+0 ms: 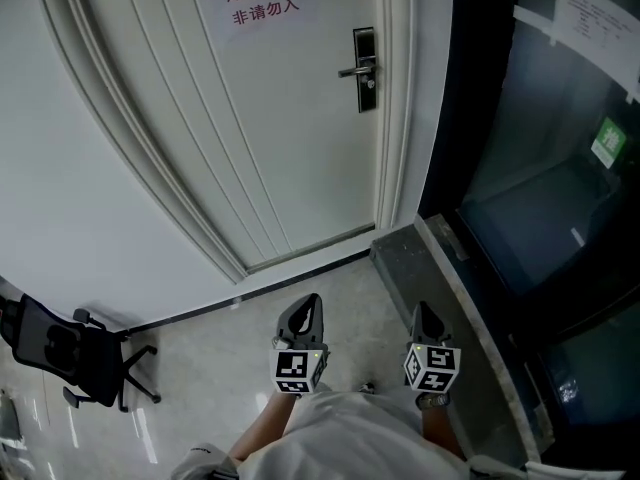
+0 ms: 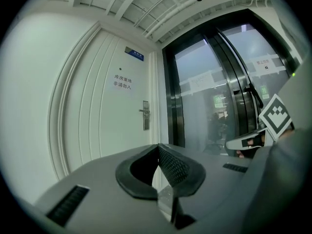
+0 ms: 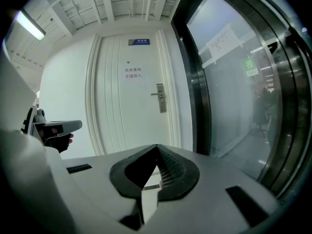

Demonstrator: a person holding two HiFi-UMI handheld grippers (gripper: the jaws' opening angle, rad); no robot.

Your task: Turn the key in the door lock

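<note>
The dark lock plate with a silver lever handle (image 1: pixel 365 68) sits on the right edge of a white panelled door (image 1: pixel 250 118), well ahead of both grippers. A key is too small to make out there. My left gripper (image 1: pixel 305 313) and right gripper (image 1: pixel 425 318) are held side by side low in the head view, both pointing toward the door and far from it. In the left gripper view the lock (image 2: pixel 145 115) is distant and my left gripper (image 2: pixel 157 146) has its tips together, empty. In the right gripper view the lock (image 3: pixel 160 98) is also distant and my right gripper (image 3: pixel 157 146) is shut on nothing.
A red-lettered sign (image 1: pixel 262 0) is on the door. A dark glass wall (image 1: pixel 540 168) with a grey stone ledge (image 1: pixel 450 298) runs along the right. A black office chair (image 1: pixel 70 353) stands at the lower left on the pale tiled floor (image 1: pixel 220 368).
</note>
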